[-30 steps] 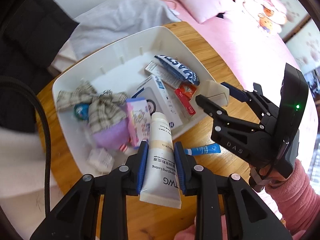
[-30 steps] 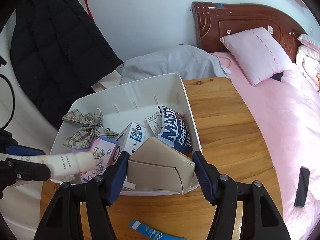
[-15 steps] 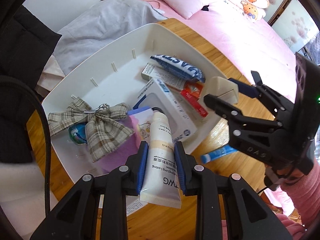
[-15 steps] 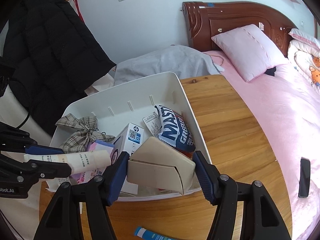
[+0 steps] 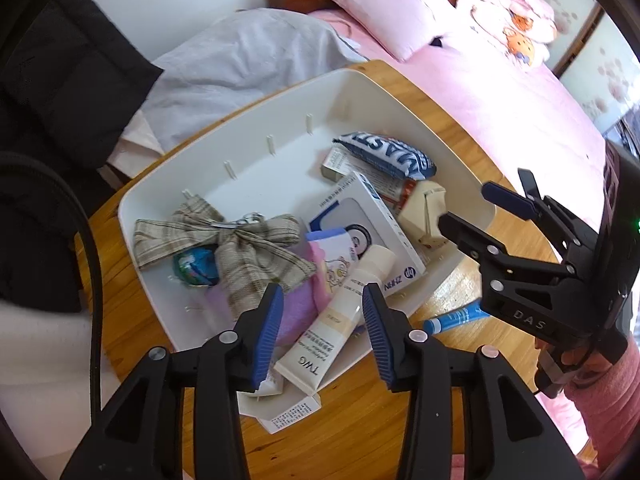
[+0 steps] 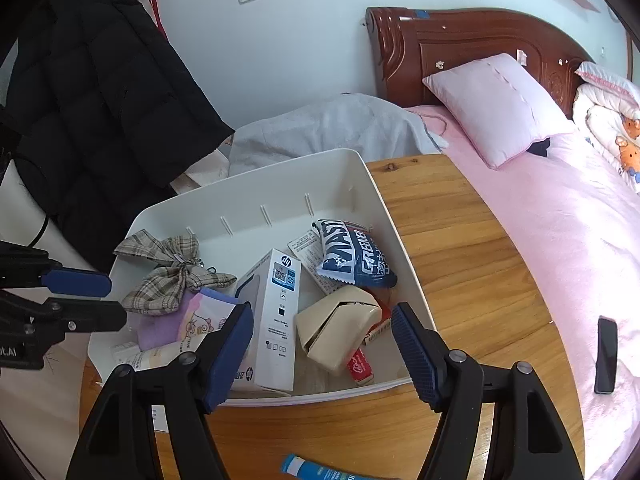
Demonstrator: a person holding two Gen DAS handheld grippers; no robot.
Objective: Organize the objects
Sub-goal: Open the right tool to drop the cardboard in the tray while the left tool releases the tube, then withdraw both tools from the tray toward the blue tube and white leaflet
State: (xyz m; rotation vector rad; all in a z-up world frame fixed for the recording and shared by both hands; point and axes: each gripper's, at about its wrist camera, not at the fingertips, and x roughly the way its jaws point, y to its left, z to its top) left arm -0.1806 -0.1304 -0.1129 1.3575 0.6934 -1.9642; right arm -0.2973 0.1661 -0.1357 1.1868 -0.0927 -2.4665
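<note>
A white bin sits on a round wooden table. My left gripper hovers over the bin's near corner, its jaws opening. A cream tube lies loose between them, leaning on the rim, and neither pad touches it. My right gripper is over the bin's right end, its jaws also opening. A beige box rests in the bin below them, free of the pads.
The bin also holds a plaid bow, a white carton and a blue snack packet. A blue tube lies on the table near the bin. Beyond are a pink bed with a phone and a black coat.
Both grippers opened. The cream tube dropped from the left jaws onto the bin's rim, and the beige box fell from the right jaws into the bin. The left gripper shifted further over the bin.
</note>
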